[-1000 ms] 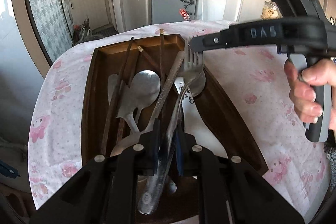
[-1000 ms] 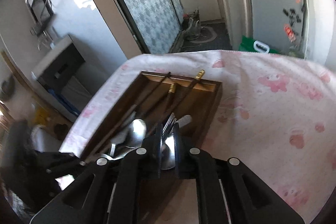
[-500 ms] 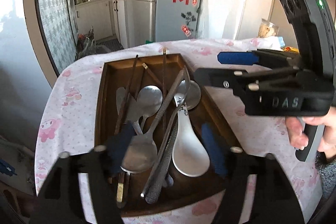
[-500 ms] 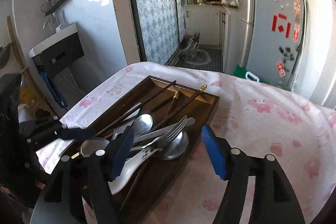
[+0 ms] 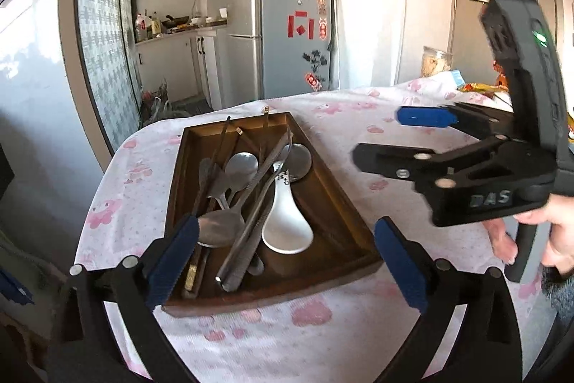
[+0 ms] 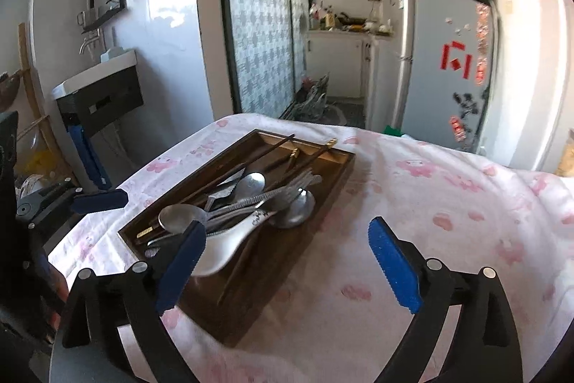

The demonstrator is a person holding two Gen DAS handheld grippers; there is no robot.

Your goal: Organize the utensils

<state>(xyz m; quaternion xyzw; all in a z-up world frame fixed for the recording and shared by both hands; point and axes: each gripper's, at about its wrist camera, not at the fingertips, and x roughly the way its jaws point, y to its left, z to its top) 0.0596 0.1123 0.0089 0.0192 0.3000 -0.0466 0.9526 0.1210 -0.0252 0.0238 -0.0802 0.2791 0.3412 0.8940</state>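
Note:
A dark wooden tray (image 5: 333, 203) (image 6: 323, 174) lies on the pink-patterned tablecloth and holds the utensils in a loose pile: a white ceramic spoon (image 5: 285, 225) (image 6: 229, 239), several metal spoons (image 5: 241, 164), a fork (image 6: 297, 183), metal tongs (image 5: 247, 225) and dark chopsticks (image 5: 215, 160) (image 6: 269, 149). My left gripper (image 5: 287, 261) is open and empty, raised above the tray's near end. My right gripper (image 6: 287, 261) is open and empty, to the right of the tray; it also shows in the left wrist view (image 5: 394, 135).
The tablecloth (image 6: 448, 221) covers the table, whose edge falls away to the left (image 5: 104, 174). A jar (image 5: 436, 61) and snack packets (image 5: 477, 87) sit at the table's far right. A fridge (image 5: 294, 34) stands behind.
Both grippers were shut on the fork over the tray a second ago. They have opened, the fork lies in the tray, and both have pulled back and up.

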